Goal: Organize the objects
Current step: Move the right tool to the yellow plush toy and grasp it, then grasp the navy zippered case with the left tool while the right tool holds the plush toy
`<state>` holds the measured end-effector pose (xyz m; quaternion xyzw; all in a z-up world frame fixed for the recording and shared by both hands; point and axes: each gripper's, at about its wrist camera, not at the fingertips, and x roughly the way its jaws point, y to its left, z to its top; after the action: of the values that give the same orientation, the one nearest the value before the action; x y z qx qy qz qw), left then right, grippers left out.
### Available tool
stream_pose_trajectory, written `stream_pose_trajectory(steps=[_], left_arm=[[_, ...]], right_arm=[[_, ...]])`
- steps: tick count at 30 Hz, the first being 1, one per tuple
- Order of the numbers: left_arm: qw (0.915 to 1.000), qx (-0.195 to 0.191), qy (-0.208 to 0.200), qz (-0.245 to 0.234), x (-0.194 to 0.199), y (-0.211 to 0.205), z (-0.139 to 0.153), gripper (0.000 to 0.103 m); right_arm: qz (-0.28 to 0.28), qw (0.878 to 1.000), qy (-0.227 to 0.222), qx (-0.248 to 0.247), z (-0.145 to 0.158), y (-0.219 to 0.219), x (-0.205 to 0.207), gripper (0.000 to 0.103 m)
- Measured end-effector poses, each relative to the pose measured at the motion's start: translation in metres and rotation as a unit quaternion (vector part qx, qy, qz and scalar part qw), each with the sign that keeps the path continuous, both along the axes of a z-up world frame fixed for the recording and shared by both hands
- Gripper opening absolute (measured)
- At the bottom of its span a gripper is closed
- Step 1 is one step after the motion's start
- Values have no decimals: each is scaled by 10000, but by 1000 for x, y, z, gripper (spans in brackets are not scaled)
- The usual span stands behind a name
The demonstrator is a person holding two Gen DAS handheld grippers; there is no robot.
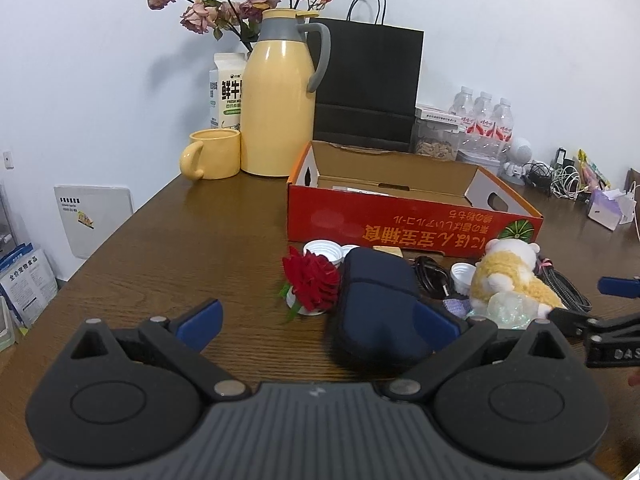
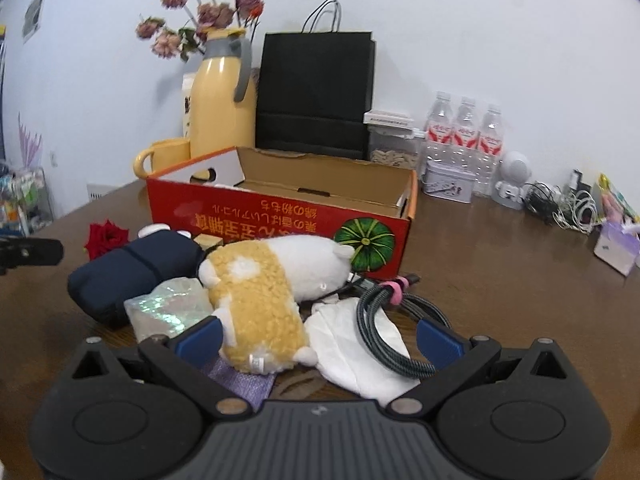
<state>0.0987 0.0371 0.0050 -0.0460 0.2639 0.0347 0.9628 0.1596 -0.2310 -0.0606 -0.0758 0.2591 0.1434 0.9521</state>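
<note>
An open red cardboard box (image 1: 412, 228) (image 2: 280, 220) stands on the brown table. In front of it lie a navy pouch (image 1: 376, 300) (image 2: 132, 272), a red rose (image 1: 310, 280) (image 2: 106, 238), a yellow-and-white plush toy (image 1: 508, 276) (image 2: 264, 292), white bottle caps (image 1: 322, 250), a coiled grey cable (image 2: 392, 328), a white cloth (image 2: 352, 352) and a clear iridescent packet (image 2: 168, 312). My left gripper (image 1: 320, 320) is open, its jaws either side of the pouch's near end. My right gripper (image 2: 318, 340) is open over the plush toy's near end and the cloth.
A yellow jug (image 1: 278, 96), yellow mug (image 1: 212, 154), milk carton (image 1: 226, 88), dried flowers and a black paper bag (image 1: 366, 84) stand at the back. Water bottles (image 2: 464, 136), a jar, a tin, a small white robot figure (image 2: 512, 180) and tangled cables sit at the right.
</note>
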Motion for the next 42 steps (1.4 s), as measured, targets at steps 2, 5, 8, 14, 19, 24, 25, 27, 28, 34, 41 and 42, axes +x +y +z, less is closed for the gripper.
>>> stream_pose_trajectory(steps=[2, 5, 8, 14, 19, 24, 25, 27, 28, 34, 41, 42], left_arm=[[10000, 2, -1, 27, -1, 1, 0, 103], [10000, -8, 14, 77, -2, 4, -1, 103], [9999, -11, 43, 113, -2, 7, -3, 103], [9999, -12, 94, 140, 0, 9, -6, 103], [9998, -19, 142, 143, 3, 8, -10, 103], [9997, -18, 171, 152, 6, 7, -13, 103], [9998, -15, 170, 143, 7, 7, -14, 103], [9998, -13, 171, 126, 8, 5, -15, 103], [9998, -5, 173, 117, 9, 4, -15, 103], [9998, 45, 192, 17, 15, -3, -17, 103], [9994, 190, 223, -165, 28, -19, -19, 103], [9994, 207, 225, -187, 30, -21, -20, 103]], right_arm=[[141, 9999, 25, 17, -1, 4, 10, 103], [349, 9993, 121, 103, 0, 9, 25, 103], [565, 9978, 263, 221, -2, 15, 37, 103], [634, 9964, 430, 365, -7, 29, 51, 96], [666, 9952, 556, 447, -11, 37, 61, 67], [760, 9943, 638, 391, -19, 44, 62, 50], [770, 9945, 587, 401, -20, 43, 61, 49], [795, 9949, 449, 430, -19, 42, 57, 48], [800, 9954, 348, 398, -19, 43, 53, 48], [848, 9954, -380, 249, -12, 44, 30, 47], [433, 9944, -868, 417, -3, 25, 20, 47], [405, 9944, -873, 432, -3, 23, 20, 47]])
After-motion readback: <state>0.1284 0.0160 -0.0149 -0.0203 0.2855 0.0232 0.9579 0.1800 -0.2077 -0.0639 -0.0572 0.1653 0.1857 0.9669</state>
